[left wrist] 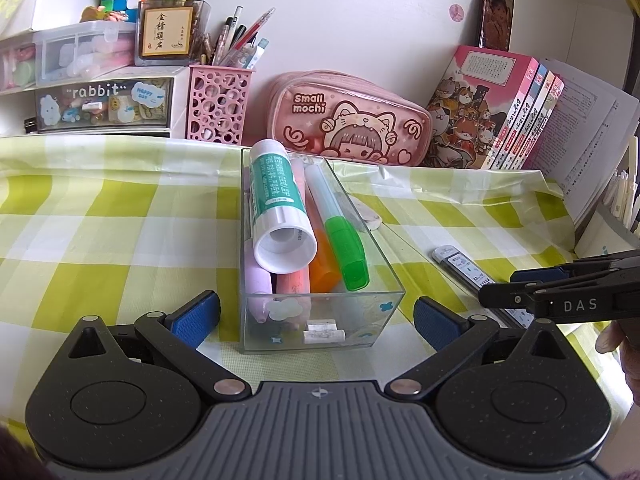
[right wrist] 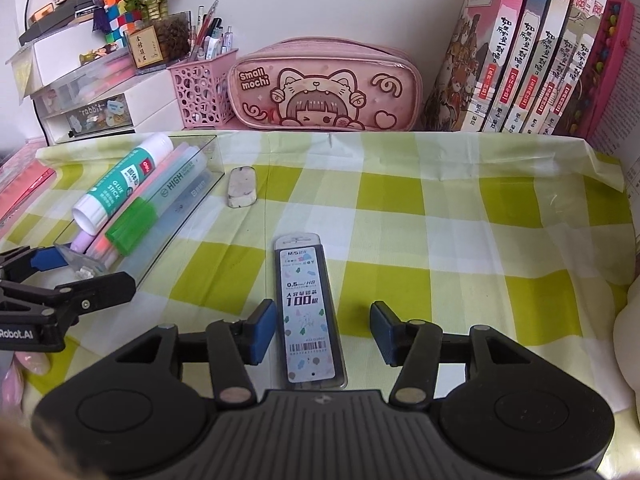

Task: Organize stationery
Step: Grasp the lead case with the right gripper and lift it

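Observation:
A clear plastic box [left wrist: 320,322] [right wrist: 192,208] lies on the green checked cloth. It holds a glue stick [left wrist: 278,210] [right wrist: 120,184], a green-capped highlighter [left wrist: 340,232] [right wrist: 152,208] and pink, orange and purple pens. My left gripper [left wrist: 316,314] is open, its pads on either side of the box's near end without touching it. A flat lead refill case [right wrist: 306,312] [left wrist: 464,266] lies on the cloth. My right gripper [right wrist: 322,332] is open around the case's near half. A used eraser [right wrist: 241,186] [left wrist: 370,214] lies right of the box.
A pink pencil case [right wrist: 326,90] [left wrist: 352,120], a pink pen holder [right wrist: 200,90] [left wrist: 218,106] and small drawers [left wrist: 100,104] line the back wall. Books [right wrist: 532,52] [left wrist: 500,112] stand at the back right.

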Available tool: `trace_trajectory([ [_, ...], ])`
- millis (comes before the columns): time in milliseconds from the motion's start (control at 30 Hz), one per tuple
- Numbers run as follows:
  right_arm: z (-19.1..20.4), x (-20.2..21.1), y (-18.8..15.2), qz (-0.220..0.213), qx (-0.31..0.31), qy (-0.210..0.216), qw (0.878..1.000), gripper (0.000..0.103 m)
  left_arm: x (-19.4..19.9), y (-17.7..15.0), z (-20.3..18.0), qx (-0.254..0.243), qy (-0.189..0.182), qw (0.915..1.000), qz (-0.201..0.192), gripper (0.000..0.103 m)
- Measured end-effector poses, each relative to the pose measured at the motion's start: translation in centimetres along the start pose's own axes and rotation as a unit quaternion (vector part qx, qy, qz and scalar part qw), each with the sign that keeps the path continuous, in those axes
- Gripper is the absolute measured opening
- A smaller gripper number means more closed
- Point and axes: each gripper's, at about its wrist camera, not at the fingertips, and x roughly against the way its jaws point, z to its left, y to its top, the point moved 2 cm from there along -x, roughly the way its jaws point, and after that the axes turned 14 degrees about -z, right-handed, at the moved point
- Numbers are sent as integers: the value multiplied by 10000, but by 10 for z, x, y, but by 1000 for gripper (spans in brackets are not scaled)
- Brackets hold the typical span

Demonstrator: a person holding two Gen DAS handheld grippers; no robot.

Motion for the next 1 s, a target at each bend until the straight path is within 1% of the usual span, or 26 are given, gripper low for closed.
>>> trace_trajectory([
  [167, 4, -7, 2, -34, 154, -51, 9999, 72, 0, 0, 0, 2, -2, 10000, -1, 98],
  [233, 5, -8, 3, -48, 158, -46, 9999, 71, 0, 0, 0, 2, -2, 10000, -1, 98],
  [300, 5, -8, 3, -68, 151, -50, 9999, 63, 0, 0, 0, 7, -5, 10000, -3, 98],
  [367, 4, -8, 5, -56, 85, -81, 9999, 59, 0, 0, -1, 9, -6, 10000, -3, 98],
  [467, 2, -8, 6, -47, -134, -62, 9999, 59, 0, 0, 0, 7, -30, 10000, -1, 98],
  [633, -4, -6, 10, -1, -790, 258, 9965, 58, 0, 0, 0, 21, -42, 10000, -5, 98],
  [767, -5, -4, 15, -19, -1138, 457, 9925, 58, 1, 0, 0, 32, -46, 10000, -9, 98],
  [1000, -6, 0, 26, -68, -1759, 889, 9804, 58, 1, 1, 0, 42, -51, 10000, -13, 98],
])
